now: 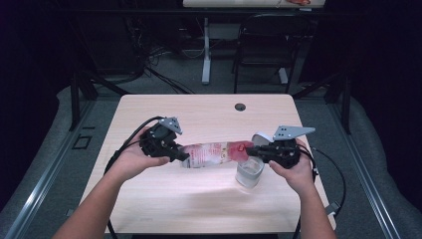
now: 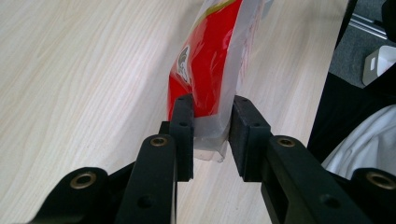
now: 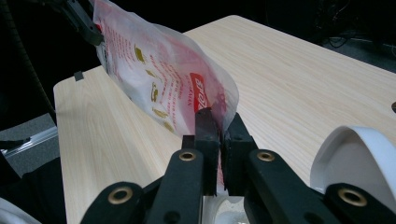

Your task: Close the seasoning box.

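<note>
Left gripper (image 1: 183, 154) was clamped on one end of the red-and-white packet (image 1: 211, 154), held above the table (image 1: 199, 199). Right gripper (image 1: 249, 149) was pinched tight on the other end, directly over the clear cup (image 1: 249, 172).

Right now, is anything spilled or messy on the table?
Nothing spilled. The red-and-white packet hangs level between the left hand-held gripper and the right hand-held gripper, over the clear cup. A white lid lies behind.
</note>
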`<state>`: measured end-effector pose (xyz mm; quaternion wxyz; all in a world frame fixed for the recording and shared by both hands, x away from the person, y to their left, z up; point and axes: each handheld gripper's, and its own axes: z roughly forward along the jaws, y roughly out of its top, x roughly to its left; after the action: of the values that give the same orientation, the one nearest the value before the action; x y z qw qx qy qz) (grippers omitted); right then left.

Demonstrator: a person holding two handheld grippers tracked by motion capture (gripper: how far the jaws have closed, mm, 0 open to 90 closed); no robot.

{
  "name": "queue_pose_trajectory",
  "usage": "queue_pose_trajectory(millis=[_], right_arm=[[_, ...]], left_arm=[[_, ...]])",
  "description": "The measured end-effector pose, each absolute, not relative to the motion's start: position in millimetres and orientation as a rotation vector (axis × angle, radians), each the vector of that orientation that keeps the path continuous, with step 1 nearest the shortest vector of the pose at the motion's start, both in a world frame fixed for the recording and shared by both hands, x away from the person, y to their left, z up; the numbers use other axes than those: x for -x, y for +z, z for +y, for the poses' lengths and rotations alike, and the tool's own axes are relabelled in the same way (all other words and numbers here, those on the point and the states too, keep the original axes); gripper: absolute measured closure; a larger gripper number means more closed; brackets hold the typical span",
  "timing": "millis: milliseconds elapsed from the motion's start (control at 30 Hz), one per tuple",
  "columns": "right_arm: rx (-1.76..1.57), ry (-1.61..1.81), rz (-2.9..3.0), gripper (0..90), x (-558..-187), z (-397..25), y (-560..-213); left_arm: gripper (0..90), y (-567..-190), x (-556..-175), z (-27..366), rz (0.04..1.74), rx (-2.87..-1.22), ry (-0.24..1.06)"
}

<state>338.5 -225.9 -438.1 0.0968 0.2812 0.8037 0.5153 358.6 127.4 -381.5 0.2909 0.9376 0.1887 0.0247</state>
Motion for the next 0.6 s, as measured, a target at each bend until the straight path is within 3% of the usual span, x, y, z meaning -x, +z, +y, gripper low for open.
queue_pose_trajectory(millis=[600], right_arm=[[-0.864, 1.493, 2.363, 87.1, -338, -229, -439]], left_arm=[[73.8, -369, -360, 121, 0.491, -2.481, 0.083]])
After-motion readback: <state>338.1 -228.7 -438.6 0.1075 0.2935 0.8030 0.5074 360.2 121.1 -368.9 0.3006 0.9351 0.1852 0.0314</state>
